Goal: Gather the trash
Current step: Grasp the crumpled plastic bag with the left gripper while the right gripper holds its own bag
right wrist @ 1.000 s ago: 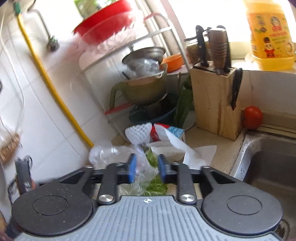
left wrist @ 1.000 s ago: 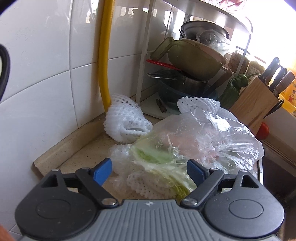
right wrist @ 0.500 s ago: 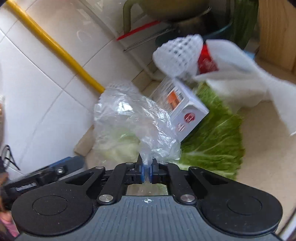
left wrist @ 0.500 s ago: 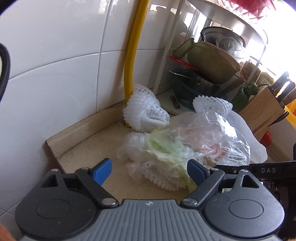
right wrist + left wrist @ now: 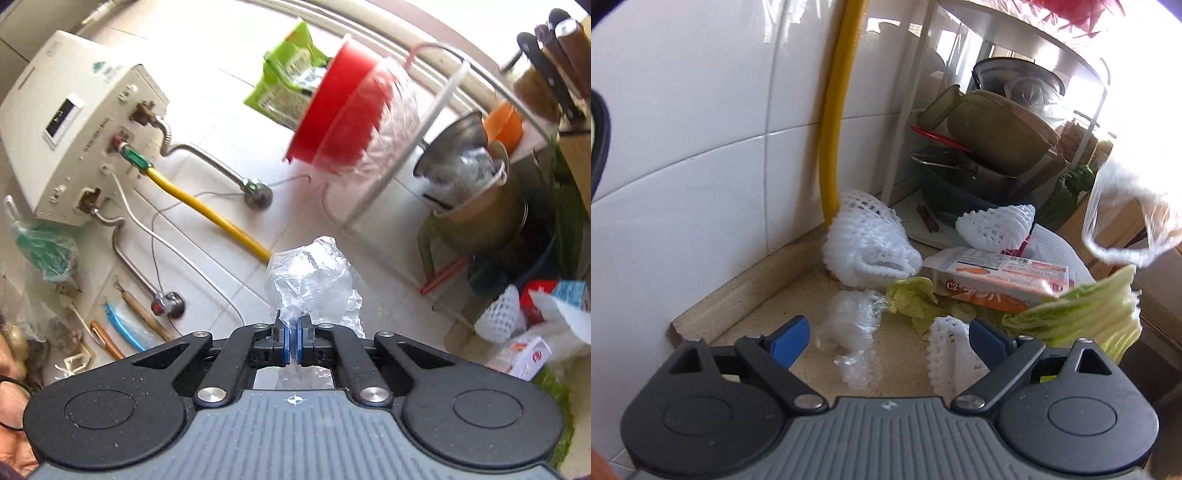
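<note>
My right gripper is shut on a crumpled clear plastic bag, held up in the air facing the tiled wall. In the left wrist view that bag hangs at the upper right. My left gripper hovers over the counter corner, its jaws opening, with nothing pressed between them. Just ahead of it lie a crumpled clear film and a small white foam net. Behind these are a cabbage leaf, an orange-and-white carton and two larger foam nets.
A yellow hose runs down the white tiles into the corner. A wire rack holds stacked pots at the back right, with a red bowl on its top shelf. A water heater hangs on the wall. A knife block stands far right.
My right gripper shut on the clear bag and lifted it off the pile, tilting up toward the wall. The carton and cabbage are uncovered. My left gripper stayed put, its jaws slightly wider.
</note>
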Available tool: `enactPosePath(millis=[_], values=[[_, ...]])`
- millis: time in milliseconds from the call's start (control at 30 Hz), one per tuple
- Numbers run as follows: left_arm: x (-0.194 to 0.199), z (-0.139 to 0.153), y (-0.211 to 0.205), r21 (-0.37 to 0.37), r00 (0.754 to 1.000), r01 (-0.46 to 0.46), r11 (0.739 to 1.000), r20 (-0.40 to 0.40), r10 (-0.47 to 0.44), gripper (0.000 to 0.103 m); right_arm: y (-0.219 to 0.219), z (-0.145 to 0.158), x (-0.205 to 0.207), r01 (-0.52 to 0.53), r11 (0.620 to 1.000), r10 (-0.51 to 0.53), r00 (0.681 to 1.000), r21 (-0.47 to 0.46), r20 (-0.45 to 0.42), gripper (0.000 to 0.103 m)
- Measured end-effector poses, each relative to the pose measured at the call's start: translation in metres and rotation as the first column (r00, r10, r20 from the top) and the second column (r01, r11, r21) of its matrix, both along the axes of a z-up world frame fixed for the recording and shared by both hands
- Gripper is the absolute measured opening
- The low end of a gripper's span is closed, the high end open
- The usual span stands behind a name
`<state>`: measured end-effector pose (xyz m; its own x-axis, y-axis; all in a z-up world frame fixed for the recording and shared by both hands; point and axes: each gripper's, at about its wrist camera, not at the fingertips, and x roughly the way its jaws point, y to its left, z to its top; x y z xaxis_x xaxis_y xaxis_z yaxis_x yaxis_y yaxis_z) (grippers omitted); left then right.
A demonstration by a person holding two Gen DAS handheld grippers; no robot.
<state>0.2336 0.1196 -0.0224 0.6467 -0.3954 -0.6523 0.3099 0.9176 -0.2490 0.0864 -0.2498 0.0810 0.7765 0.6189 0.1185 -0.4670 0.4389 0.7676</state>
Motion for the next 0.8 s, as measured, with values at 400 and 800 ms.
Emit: enactPosePath(millis=[400,800], values=[[0.073,-0.072,-0.029,0.156,0.978,-0.082,0.984,-0.180,0.110,0.035,-0.004,-0.005,-0.004,0.075,0.996,-0.077,0.996,-0.053,-0.040,0.005],[0.067,-0.085,-0.041,0.256,0.977,-0.054,0.965,-0.187,0.104,0.101,0.000,-0.036,0.011,0.077,0.994,-0.087,0.987,-0.077,-0.134,0.006]])
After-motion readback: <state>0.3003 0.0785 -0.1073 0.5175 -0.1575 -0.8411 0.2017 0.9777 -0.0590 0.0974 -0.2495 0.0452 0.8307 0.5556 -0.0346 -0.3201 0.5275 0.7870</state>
